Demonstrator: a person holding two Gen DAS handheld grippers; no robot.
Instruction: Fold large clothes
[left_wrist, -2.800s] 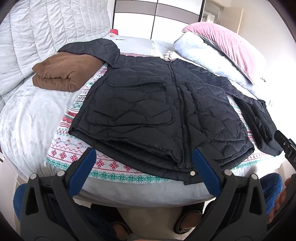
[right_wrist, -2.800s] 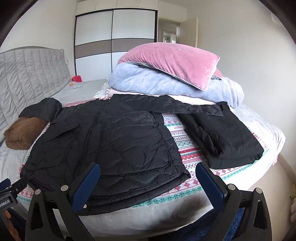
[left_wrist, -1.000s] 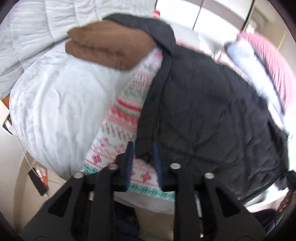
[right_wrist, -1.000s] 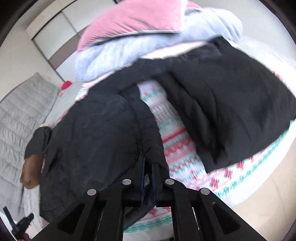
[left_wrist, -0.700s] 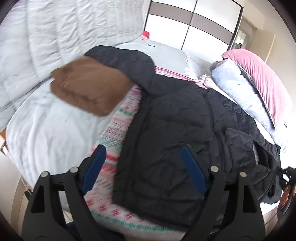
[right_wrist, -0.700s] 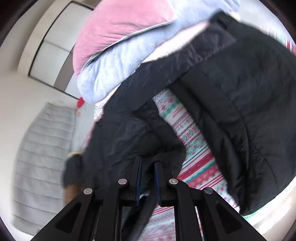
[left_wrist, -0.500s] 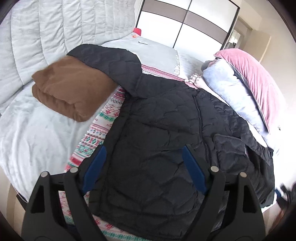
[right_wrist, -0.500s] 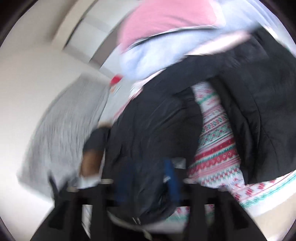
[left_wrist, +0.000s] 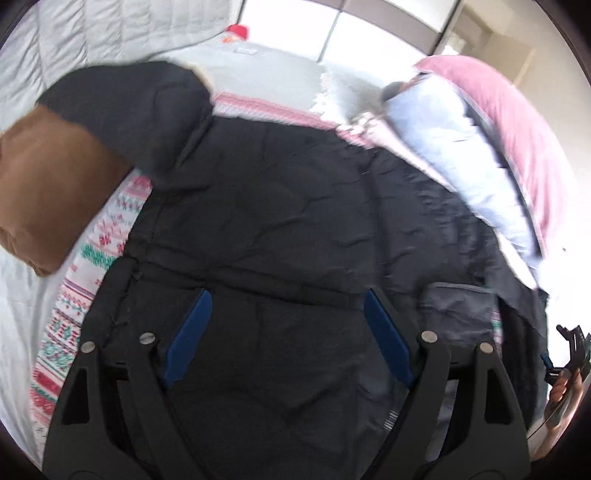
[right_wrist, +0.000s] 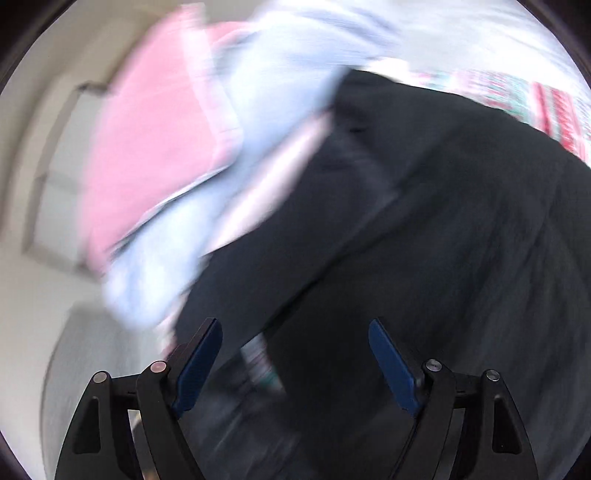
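Folding barely begun: black jacket (left_wrist: 266, 221) half doubled on bed (left_wrist: 22, 295) (sleeves loose). Left hand-held gripper (left_wrist: 284, 332) apart, empty; right hand-held gripper (right_wrist: 295, 362) opening, empty.

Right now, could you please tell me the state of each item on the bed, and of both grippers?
Black jacket: lying on the patterned blanket, bottom part folded up over the body.
Brown garment: folded, one jacket sleeve draped over it.
Pink pillow: resting on the pale blue bedding.
Left gripper: open, nothing between the pads.
Right gripper: jaws opening, nothing gripped; view blurred.
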